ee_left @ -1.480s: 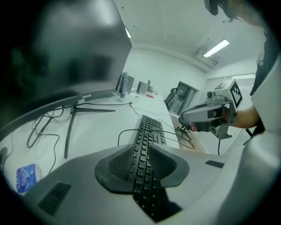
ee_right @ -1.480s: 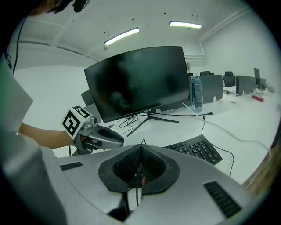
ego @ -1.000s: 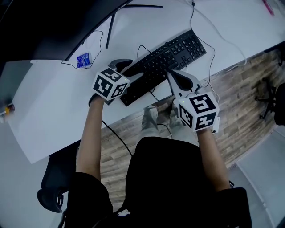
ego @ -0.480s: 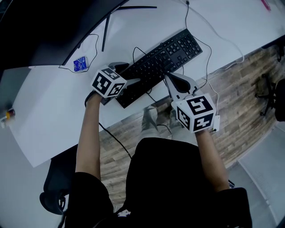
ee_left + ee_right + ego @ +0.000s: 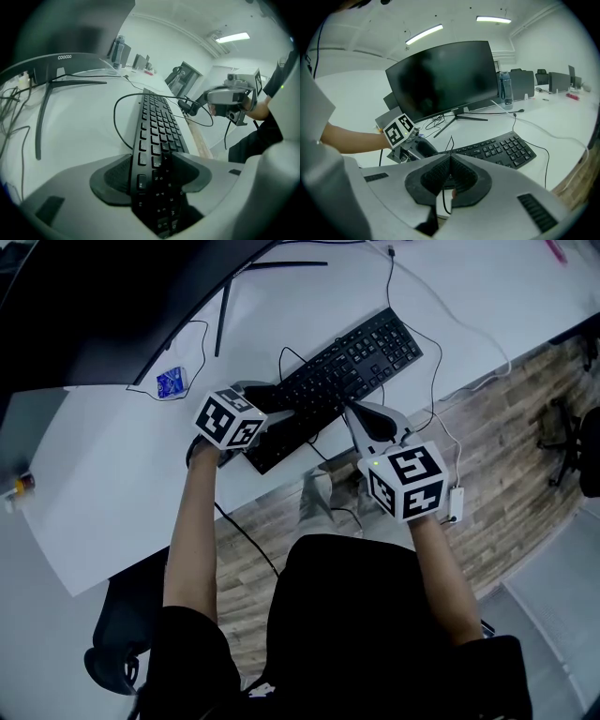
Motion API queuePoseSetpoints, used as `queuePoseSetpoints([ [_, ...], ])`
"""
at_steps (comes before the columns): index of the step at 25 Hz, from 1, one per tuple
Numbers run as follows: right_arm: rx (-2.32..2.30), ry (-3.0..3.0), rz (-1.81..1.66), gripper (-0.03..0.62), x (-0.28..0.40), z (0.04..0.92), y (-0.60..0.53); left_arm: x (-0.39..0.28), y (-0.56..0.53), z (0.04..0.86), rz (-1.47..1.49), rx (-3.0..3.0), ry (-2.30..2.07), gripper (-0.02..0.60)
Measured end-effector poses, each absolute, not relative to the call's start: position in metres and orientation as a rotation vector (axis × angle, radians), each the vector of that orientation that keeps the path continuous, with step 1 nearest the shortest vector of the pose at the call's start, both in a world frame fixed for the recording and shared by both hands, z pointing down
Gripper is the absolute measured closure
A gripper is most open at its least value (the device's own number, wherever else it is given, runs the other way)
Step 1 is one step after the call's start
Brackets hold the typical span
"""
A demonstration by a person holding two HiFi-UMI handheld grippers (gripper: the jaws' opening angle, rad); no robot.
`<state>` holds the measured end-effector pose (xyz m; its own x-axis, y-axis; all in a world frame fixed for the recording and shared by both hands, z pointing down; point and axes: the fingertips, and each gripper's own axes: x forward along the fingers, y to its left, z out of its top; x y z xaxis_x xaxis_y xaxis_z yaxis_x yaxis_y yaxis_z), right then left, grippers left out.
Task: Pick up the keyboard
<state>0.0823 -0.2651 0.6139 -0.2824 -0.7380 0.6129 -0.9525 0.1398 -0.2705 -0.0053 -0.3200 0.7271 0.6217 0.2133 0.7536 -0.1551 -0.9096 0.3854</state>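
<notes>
**Left tool takes the keyboard's end, lift not begun**

Nearest the wearer, the right tool hangs at about 5 o'clock of the keyboard, just off its front edge. Its jaws are pressed together on nothing, with only a thin cable showing beyond them.

At about 8 o'clock, the left tool straddles the keyboard's short end. Its jaws have just been closing with that end between them. In the left gripper view one pad lies along the board's edge and the other over the keys, so the grip looks made.

The keyboard lies flat on the white bench. It slants from 7 o'clock to 1 o'clock, with its near corner close to the bench edge. Farther off, at 12 o'clock, stands the dark monitor.

The board is probably light, stiff plastic, long and thin. Held by one end, it would likely droop and twist on the pads. Its smooth casing may slip, and the keys give under pressure. The casing rim at the short ends looks like the best hold, one tool to each end. The trailing cable could tug once the board rises.

Against the head view a second earlier, the left tool sits slightly farther over the keyboard's end. The right tool keeps much the same place, closed as before. The keyboard holds the same slant and has not been raised.
</notes>
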Motion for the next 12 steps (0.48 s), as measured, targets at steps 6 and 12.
queuePoseSetpoints([
  [6, 1.628, -2.087, 0.892, 0.588, 0.087, 0.613, -0.264, -0.006, -0.320, 0.721, 1.249, 2.489, -0.007, 0.305],
  [12, 1.617, -2.099, 0.878, 0.588, 0.088, 0.609, -0.267, -0.005, -0.317, 0.712, 1.311, 2.579, -0.085, 0.307],
])
